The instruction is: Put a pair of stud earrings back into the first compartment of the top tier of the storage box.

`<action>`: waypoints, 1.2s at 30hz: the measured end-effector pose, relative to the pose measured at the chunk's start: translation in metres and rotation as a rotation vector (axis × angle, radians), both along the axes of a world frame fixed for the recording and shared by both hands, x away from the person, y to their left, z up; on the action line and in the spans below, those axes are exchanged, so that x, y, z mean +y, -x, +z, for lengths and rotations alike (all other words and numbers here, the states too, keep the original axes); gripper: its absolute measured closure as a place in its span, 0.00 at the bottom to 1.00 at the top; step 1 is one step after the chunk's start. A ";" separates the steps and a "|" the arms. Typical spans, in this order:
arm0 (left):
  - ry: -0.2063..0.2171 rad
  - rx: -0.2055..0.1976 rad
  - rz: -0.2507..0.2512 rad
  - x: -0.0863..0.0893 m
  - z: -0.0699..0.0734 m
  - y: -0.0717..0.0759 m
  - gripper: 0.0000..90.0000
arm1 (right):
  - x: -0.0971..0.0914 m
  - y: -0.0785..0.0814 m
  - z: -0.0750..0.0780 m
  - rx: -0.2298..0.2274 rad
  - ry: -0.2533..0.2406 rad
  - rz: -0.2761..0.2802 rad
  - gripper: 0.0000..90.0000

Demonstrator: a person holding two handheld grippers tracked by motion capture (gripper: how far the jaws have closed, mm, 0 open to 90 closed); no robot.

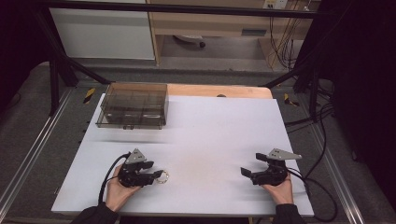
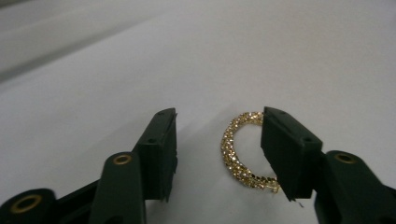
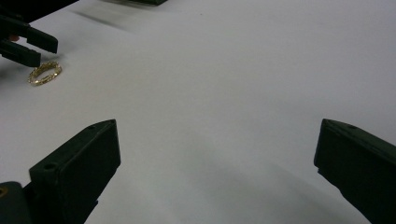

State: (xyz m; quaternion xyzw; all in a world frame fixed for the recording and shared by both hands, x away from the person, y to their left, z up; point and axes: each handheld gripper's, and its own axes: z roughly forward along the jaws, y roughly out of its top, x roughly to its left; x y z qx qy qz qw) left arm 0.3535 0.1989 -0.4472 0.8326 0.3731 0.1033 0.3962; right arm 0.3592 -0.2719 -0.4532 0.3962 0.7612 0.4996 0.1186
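Note:
A small gold beaded bracelet [image 1: 162,177] lies flat on the white table top [image 1: 215,130], near the front left. In the left gripper view the bracelet [image 2: 232,149] sits between the two black jaws. The right-hand jaw covers its far side and the left-hand jaw stands apart from it. My left gripper [image 1: 155,170] [image 2: 219,119] is partly open around it, low on the table. My right gripper [image 1: 252,164] [image 3: 217,128] rests at the front right, open wide with bare table between its jaws. From there the bracelet [image 3: 45,74] and the left gripper [image 3: 46,52] show far off.
A smoky transparent box [image 1: 133,105] with several compartments stands at the back left of the table. Black frame bars and cables run along the sides. A hand holds each gripper from the front edge.

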 end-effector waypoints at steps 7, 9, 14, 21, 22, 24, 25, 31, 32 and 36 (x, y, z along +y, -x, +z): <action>-0.022 0.003 0.006 -0.005 -0.001 0.002 0.70 | 0.000 0.000 0.000 0.001 0.003 -0.001 0.01; -0.026 0.009 0.008 -0.006 -0.001 0.002 0.75 | 0.000 0.000 0.000 0.004 0.002 -0.002 0.01; -0.042 0.015 0.003 -0.008 -0.002 0.003 0.84 | 0.000 0.000 0.000 0.004 0.000 -0.001 0.01; -0.059 0.008 0.007 -0.010 -0.002 0.004 0.93 | 0.000 0.000 0.000 0.006 0.001 -0.001 0.01; -0.060 0.008 0.008 -0.010 -0.002 0.004 0.93 | 0.000 0.000 0.000 0.006 0.001 -0.001 0.01; -0.061 0.007 0.009 -0.010 -0.002 0.004 0.94 | 0.000 0.000 0.000 0.005 0.001 -0.001 0.01; -0.061 0.007 0.009 -0.010 -0.002 0.004 0.94 | 0.000 0.000 0.000 0.005 0.001 -0.001 0.01; -0.044 0.001 0.019 -0.008 0.002 0.004 0.95 | 0.000 0.000 0.000 0.005 0.001 -0.001 0.01; -0.040 0.001 0.019 -0.007 0.002 0.004 0.95 | 0.000 0.000 0.000 0.005 0.001 0.000 0.01; -0.020 0.002 0.025 -0.005 0.005 0.005 0.95 | 0.000 0.000 0.000 0.004 0.001 -0.001 0.01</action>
